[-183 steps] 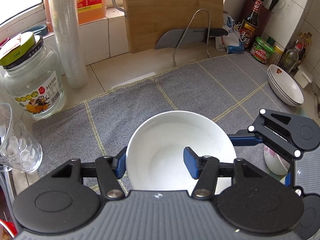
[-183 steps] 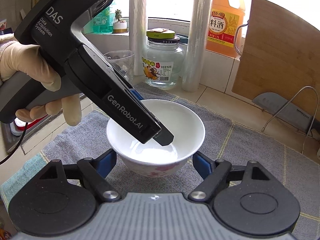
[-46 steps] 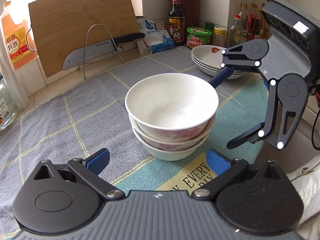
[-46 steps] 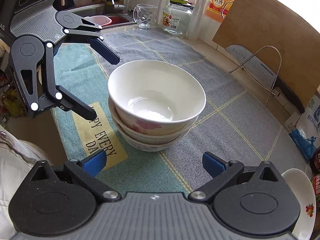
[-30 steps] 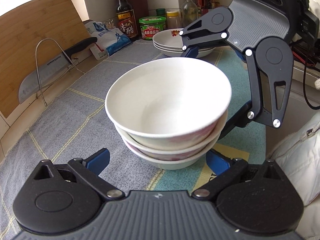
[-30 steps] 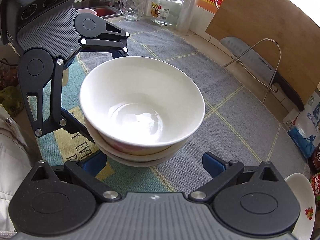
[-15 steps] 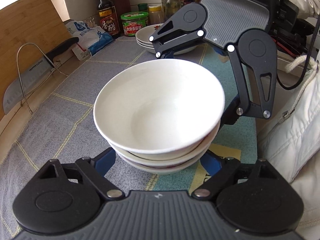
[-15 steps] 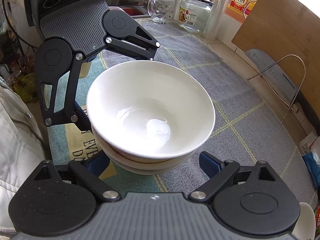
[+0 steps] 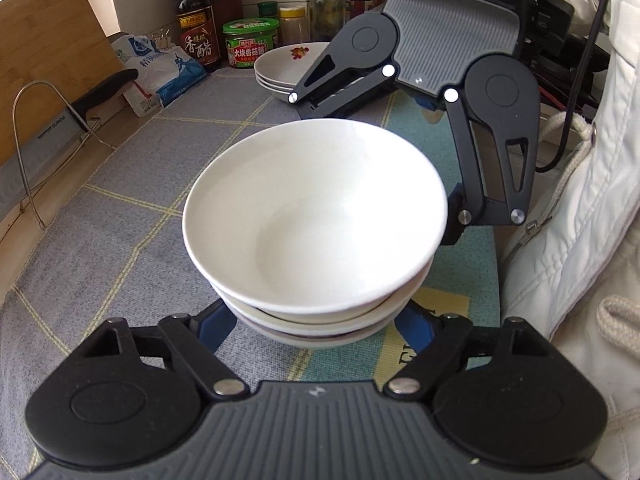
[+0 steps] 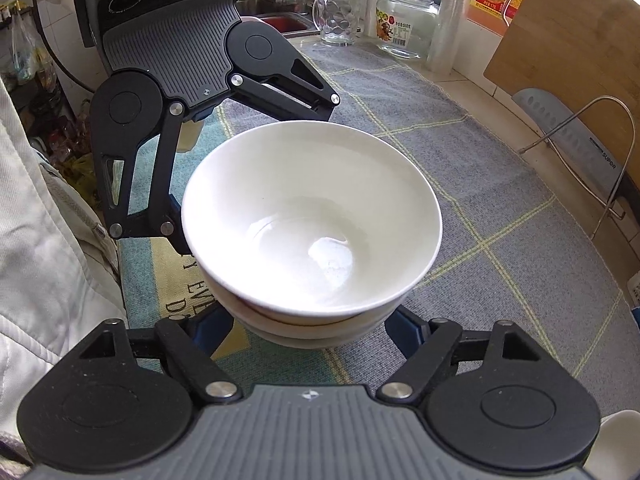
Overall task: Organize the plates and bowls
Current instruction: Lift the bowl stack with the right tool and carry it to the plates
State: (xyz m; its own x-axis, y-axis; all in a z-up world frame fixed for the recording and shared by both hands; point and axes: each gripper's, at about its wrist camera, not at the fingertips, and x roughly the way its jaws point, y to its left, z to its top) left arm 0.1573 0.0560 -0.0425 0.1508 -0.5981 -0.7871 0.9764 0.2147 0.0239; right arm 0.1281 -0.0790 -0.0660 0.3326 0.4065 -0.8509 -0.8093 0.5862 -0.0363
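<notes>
A stack of three white bowls [image 9: 316, 216] stands on the grey and teal cloth [image 9: 120, 220] near the counter's front edge. My left gripper [image 9: 314, 326] reaches around the stack's lower bowls from one side. Its jaws are closing, and the blue pads [image 9: 214, 328] lie against the bottom bowl. From the opposite side my right gripper [image 10: 316, 328] straddles the same stack [image 10: 312, 216]. Its jaws are closing too, with its pads [image 10: 404, 330] at the lowest bowl's sides. A pile of white plates [image 9: 288, 64] with a red motif sits further back.
Sauce bottles and jars [image 9: 250, 42] stand behind the plates. A knife on a wire rack [image 9: 52, 128] leans by the wooden board [image 10: 580, 40]. A glass mug [image 10: 340, 18] and jar [image 10: 406, 24] stand by the window. A person's white jacket [image 9: 580, 220] is at the counter edge.
Both grippers came in over the bowl stack from opposite sides, tilted further down, and their jaws narrowed from wide open to the stack's lower bowls.
</notes>
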